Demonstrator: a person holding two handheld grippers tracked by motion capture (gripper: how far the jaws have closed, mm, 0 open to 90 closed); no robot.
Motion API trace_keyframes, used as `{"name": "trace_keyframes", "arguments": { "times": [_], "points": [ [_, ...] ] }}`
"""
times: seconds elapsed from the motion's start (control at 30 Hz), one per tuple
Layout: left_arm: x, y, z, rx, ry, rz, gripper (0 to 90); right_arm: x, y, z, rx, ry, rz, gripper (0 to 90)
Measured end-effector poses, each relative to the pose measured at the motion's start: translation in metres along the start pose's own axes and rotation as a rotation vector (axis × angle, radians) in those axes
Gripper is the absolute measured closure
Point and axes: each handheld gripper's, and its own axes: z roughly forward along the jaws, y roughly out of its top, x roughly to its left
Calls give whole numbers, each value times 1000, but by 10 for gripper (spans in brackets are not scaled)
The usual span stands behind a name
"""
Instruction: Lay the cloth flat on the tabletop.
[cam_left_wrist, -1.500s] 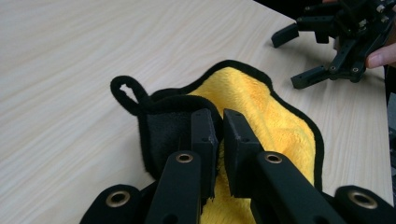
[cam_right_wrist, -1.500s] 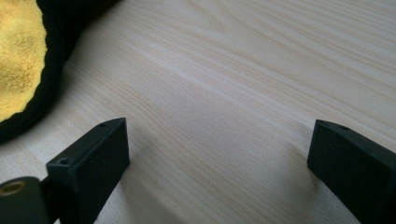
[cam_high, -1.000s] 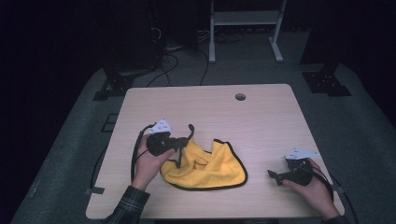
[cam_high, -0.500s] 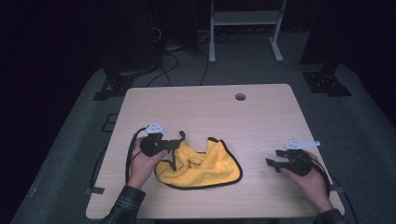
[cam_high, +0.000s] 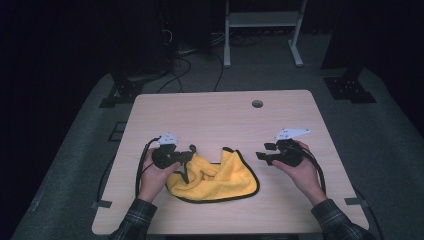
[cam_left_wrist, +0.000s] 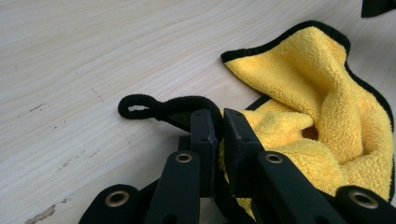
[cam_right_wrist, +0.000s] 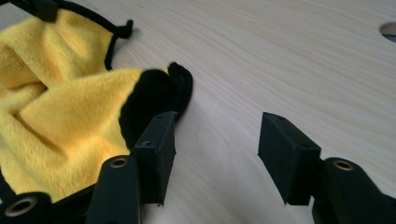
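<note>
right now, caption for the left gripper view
Left gripper shut on the black edge of a yellow cloth bunched on a wooden table.

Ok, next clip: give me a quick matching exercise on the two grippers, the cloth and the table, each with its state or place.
Things:
1. left gripper
2. right gripper
3. yellow cloth
4. table

States:
A. jaws apart, nothing between them
B. crumpled, black-edged
C. light wood, round hole near the far edge
D. shut on the cloth's edge

Pairs: 1-D, 2-A, 3-B, 4-C
</note>
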Motion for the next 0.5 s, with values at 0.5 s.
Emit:
{"name": "trace_keyframes", "arguments": {
  "times": [0.5],
  "points": [
    [2,-17,27,131,-8,-21,818,9,49,45,21,82,-30,525]
  ]
}}
